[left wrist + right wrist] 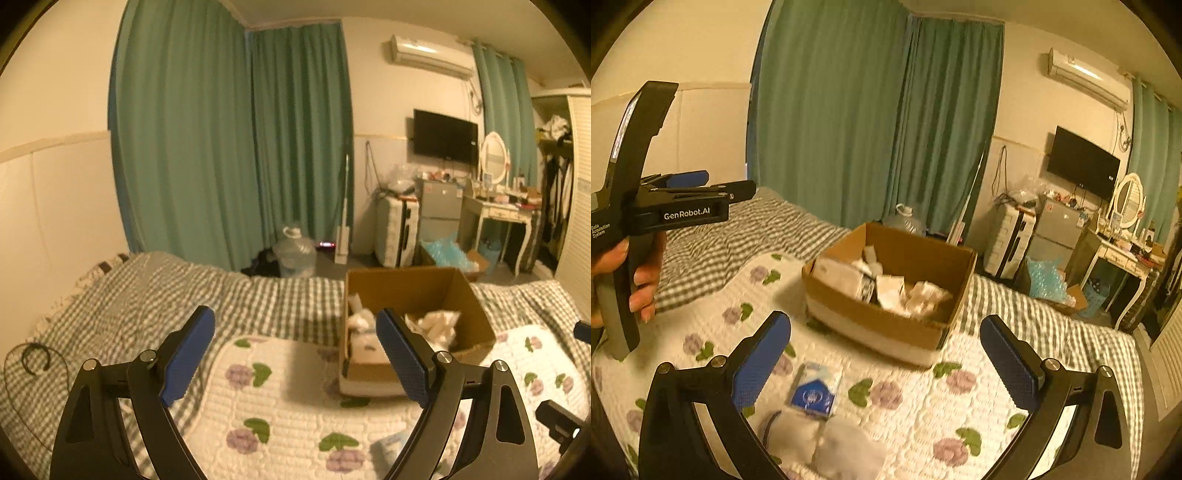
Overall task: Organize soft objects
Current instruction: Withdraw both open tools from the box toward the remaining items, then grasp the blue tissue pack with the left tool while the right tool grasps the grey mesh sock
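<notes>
A brown cardboard box (894,321) stands on the bed and holds several white soft items (916,295); it also shows in the left wrist view (476,317). On the flowered white quilt (923,413) lie a blue-and-white tissue pack (814,389) and two pale soft bundles (846,448). My right gripper (886,362) is open and empty, above the quilt in front of the box. My left gripper (295,354) is open and empty, left of the box; it shows from the side in the right wrist view (701,184).
A green checked blanket (147,295) covers the bed. A black cable loop (35,360) lies at its left. Green curtains (229,147), a water jug (295,254), a suitcase (397,230), a dresser with mirror (495,206) and a wall TV (445,136) stand beyond.
</notes>
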A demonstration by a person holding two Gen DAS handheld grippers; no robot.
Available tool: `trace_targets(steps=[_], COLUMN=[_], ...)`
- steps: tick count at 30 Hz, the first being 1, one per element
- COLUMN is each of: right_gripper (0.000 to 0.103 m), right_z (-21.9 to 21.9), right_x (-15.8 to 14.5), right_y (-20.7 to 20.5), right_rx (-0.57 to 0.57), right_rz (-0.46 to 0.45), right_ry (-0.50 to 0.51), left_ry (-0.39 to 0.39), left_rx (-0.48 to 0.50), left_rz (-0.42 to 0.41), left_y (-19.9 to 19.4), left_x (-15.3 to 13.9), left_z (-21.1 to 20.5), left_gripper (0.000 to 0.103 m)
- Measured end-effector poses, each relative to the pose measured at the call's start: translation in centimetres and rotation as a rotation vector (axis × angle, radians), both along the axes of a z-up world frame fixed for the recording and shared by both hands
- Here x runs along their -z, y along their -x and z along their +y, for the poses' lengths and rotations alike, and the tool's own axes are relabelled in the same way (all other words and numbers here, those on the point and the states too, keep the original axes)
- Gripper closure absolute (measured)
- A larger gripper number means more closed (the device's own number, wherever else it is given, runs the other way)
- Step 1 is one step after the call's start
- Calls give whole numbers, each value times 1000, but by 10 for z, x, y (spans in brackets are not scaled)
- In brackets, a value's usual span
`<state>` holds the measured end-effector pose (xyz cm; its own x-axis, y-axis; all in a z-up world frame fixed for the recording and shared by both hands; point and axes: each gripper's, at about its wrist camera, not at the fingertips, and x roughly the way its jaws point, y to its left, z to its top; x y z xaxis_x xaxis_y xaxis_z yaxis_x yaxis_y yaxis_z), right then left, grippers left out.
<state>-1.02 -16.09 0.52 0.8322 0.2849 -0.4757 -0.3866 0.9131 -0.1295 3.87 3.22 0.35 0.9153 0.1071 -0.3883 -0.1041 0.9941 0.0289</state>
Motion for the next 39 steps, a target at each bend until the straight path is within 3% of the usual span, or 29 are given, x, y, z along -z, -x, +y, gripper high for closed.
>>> trace_targets(steps=[18, 27, 29, 30, 32, 34, 39], right_gripper=[0, 0, 6, 18, 28, 47, 55], right_z=[0, 3, 4, 4, 3, 1, -14], right_x=[108, 156, 167, 172, 176, 174, 165], right_y=[-6, -14, -16, -16, -13, -9, -8], right_rx=[-40, -88, -115, -129, -120, -122, -44], right_rz=[255, 395, 447, 477, 476, 466, 418], right_ry=[57, 80, 70, 68, 81, 87, 127], left_ry=[-14, -11, 1, 15, 31, 43, 20], left_rx=[143, 161, 166, 171, 176, 189, 212], left_rz=[379, 472, 487, 494, 504, 510, 545], left_y=[-9, -20, -24, -25, -28, -31, -38], left_x=[115, 149, 152, 154, 155, 156, 163], left_z=[-54, -67, -68, -69, -71, -77, -94], left_gripper=[13, 13, 13, 13, 13, 13, 13])
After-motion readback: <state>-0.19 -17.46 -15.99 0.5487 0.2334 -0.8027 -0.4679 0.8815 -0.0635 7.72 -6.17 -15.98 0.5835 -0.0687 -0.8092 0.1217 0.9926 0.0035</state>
